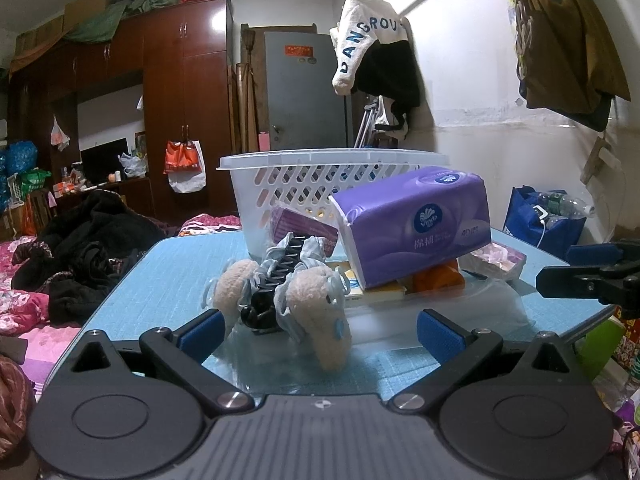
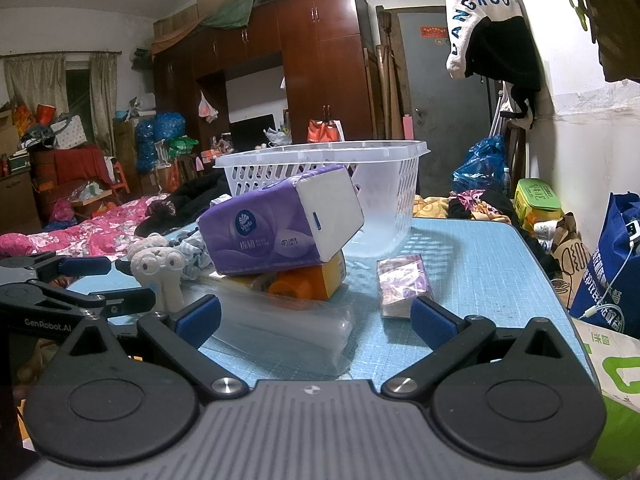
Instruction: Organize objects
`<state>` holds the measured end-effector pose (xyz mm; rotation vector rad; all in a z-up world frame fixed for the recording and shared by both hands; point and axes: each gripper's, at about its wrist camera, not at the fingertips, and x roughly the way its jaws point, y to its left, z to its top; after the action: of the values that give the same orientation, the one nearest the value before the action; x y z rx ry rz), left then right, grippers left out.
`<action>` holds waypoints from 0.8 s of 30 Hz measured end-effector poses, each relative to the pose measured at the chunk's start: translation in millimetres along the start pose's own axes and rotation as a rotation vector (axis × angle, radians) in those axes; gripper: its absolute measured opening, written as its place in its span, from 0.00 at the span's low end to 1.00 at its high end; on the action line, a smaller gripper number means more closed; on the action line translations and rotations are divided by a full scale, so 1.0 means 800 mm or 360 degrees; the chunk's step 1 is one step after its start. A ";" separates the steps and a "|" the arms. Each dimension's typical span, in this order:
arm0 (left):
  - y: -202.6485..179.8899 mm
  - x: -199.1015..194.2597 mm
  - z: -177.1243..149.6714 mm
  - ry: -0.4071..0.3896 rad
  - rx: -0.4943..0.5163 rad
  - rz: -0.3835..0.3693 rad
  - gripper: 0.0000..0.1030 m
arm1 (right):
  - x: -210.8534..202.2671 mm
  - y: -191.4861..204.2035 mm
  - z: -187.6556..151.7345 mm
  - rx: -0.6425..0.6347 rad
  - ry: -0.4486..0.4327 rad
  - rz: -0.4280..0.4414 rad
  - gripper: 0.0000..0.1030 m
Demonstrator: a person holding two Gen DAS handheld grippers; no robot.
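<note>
A white slotted basket (image 1: 320, 168) (image 2: 384, 168) stands at the back of the blue table (image 1: 168, 268) (image 2: 480, 264). In front of it a purple tissue pack (image 1: 416, 220) (image 2: 272, 228) leans on an orange packet (image 1: 438, 276) (image 2: 308, 280). A beige plush toy (image 1: 316, 304) (image 2: 158, 268) with a black hair claw (image 1: 276, 280) lies just ahead of my left gripper (image 1: 320, 332), which is open and empty. A small purple packet (image 2: 402, 284) lies by the right finger of my open, empty right gripper (image 2: 316, 320). A clear plastic bag (image 2: 288, 328) lies between its fingers.
A bed with pink bedding (image 2: 92, 232) and dark clothes (image 1: 88, 240) is left of the table. A blue bag (image 1: 540, 216) (image 2: 612, 272) stands to the right by the white wall. Clothes (image 1: 376, 56) hang above the basket. The right gripper's fingers show at the right edge of the left wrist view (image 1: 592, 272).
</note>
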<state>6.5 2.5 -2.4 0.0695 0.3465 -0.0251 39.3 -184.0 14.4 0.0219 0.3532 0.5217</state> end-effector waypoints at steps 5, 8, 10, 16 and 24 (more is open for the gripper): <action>0.001 0.000 0.000 0.0006 -0.0003 -0.0001 1.00 | 0.000 0.000 0.000 0.0000 0.0000 0.0000 1.00; 0.001 0.000 0.000 0.0006 -0.0001 -0.0003 1.00 | 0.000 0.000 0.000 -0.0001 0.0001 0.0000 1.00; 0.001 0.000 0.000 0.0006 -0.0001 -0.0002 1.00 | 0.000 0.000 0.000 -0.0002 0.0002 0.0000 1.00; 0.001 0.001 0.001 0.0007 -0.0002 -0.0002 1.00 | 0.000 0.000 0.000 -0.0003 0.0004 0.0001 1.00; 0.008 -0.014 0.007 -0.0296 -0.0022 -0.0099 1.00 | -0.016 -0.006 -0.006 0.0003 -0.0281 0.0026 1.00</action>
<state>-2.0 8.3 6.9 0.0424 0.1627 -0.0905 30.1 -194.6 13.7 0.0724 0.1811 0.5317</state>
